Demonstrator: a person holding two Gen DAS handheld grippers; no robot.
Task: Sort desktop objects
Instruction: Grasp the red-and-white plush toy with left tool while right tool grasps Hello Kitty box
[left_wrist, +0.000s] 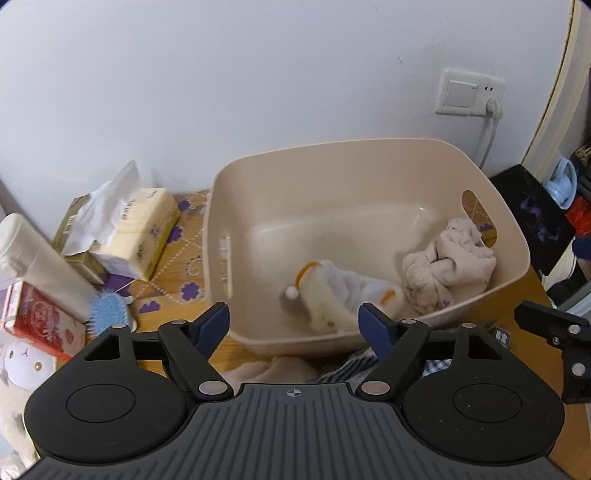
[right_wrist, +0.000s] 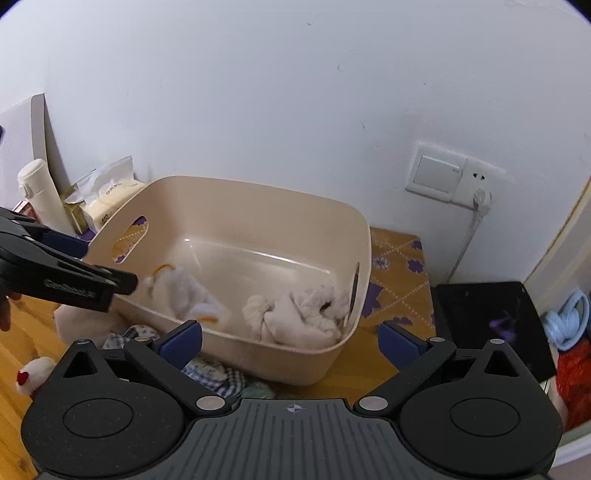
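Note:
A beige plastic bin (left_wrist: 369, 170) (right_wrist: 229, 192) stands on the wooden desk. Inside lie a white sock with orange trim and a pompom (left_wrist: 332, 291) (right_wrist: 184, 291) and a crumpled beige cloth (left_wrist: 443, 266) (right_wrist: 303, 314). My left gripper (left_wrist: 295, 321) is open and empty, just above the bin's near rim; it also shows in the right wrist view (right_wrist: 110, 277). My right gripper (right_wrist: 291, 339) is open and empty at the bin's near right corner. A blue checked cloth (right_wrist: 210, 373) (left_wrist: 351, 365) and a pale cloth (left_wrist: 266, 369) lie on the desk in front of the bin.
Left of the bin are a tissue pack (left_wrist: 129, 229), a white bottle (left_wrist: 40, 258), a red box (left_wrist: 37, 314), a blue hairbrush (left_wrist: 107, 310) and a plush toy (left_wrist: 26, 365). A black pad (right_wrist: 487, 325) lies right. A wall socket (right_wrist: 450, 177) with cable is behind.

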